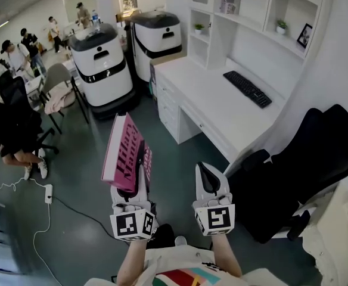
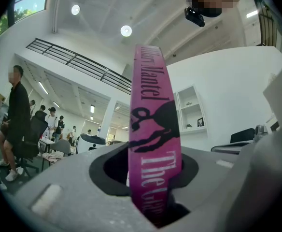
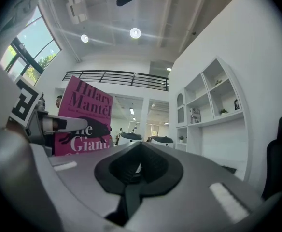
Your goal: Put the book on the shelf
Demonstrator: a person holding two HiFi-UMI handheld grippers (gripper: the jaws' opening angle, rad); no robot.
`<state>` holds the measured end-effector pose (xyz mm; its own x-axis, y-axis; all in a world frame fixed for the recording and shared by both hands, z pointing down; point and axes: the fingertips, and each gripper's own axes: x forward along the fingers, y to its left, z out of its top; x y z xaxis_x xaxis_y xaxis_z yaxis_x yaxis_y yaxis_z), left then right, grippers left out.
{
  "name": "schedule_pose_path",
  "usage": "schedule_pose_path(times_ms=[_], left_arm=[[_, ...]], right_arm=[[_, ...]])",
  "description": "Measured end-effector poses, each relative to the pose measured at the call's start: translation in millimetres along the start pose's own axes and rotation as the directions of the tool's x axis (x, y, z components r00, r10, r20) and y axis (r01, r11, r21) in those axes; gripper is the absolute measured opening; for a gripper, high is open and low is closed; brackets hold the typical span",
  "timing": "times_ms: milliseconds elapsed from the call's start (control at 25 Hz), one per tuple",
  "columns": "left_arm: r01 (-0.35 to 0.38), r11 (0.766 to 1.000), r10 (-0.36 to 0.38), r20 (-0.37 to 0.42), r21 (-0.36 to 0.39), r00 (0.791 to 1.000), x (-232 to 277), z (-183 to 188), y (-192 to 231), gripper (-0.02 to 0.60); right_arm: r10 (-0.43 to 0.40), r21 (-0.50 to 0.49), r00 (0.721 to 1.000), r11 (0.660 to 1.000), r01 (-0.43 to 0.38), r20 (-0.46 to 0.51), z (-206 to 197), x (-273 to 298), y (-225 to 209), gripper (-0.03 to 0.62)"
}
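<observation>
Book location: The pink book [image 1: 124, 151] stands on end in the left gripper. It is well short of the shelf unit [image 1: 252, 24], below and left of it in the head view, and is in no compartment yet.
Left gripper: The left gripper [image 2: 153, 190] has its jaws narrowly apart and clamped on the book's lower end, with the spine facing its camera.
Right gripper: The right gripper [image 3: 133, 178] has its jaws together with nothing between them. It is as far from the shelf unit as the left one.
Task stage: Judged to be the carry phase. Insertion has not begun.
Risk, pivot: The clamp covers only the bottom of the book, and most of the book rises above the jaws. A fast swing toward the shelf unit may rotate the book in the pads or tip it sideways.
Risk, slip: The cover looks smooth. If clamping pressure eases, the book may slide out and fall well short of the shelf unit.
Risk, approach path: The desk [image 1: 221, 109] sits directly beneath the shelf unit and the black chair [image 1: 308, 159] stands in front of it. A low approach may catch either one.
Risk, occupied compartments: A potted plant [image 1: 281, 24] and a picture frame [image 1: 304, 34] sit in the shelf unit's right-hand compartments. A tilted entry there may knock them over.
Precaution: The empty right gripper is free to steady the book's upper edge before it enters the shelf unit.
</observation>
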<state>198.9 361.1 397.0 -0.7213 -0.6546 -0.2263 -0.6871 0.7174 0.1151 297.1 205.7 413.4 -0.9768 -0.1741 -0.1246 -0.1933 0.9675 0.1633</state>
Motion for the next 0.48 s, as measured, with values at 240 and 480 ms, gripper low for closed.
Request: schedule_pose_path(times_ms=[240, 480], left_arm=[[-0.025, 1.0, 0.025, 0.0, 0.014, 1.0, 8, 4, 19, 0.137], [-0.073, 0.997, 0.073, -0.012, 0.008, 0.997, 36, -12, 61, 0.137]], right_arm=[[0.033, 0.066, 0.999, 0.997, -0.032, -0.016, -8, 23, 10, 0.0], [0.102, 0.076, 0.994, 0.992, -0.098, -0.048, -18, 68, 30, 0.0]])
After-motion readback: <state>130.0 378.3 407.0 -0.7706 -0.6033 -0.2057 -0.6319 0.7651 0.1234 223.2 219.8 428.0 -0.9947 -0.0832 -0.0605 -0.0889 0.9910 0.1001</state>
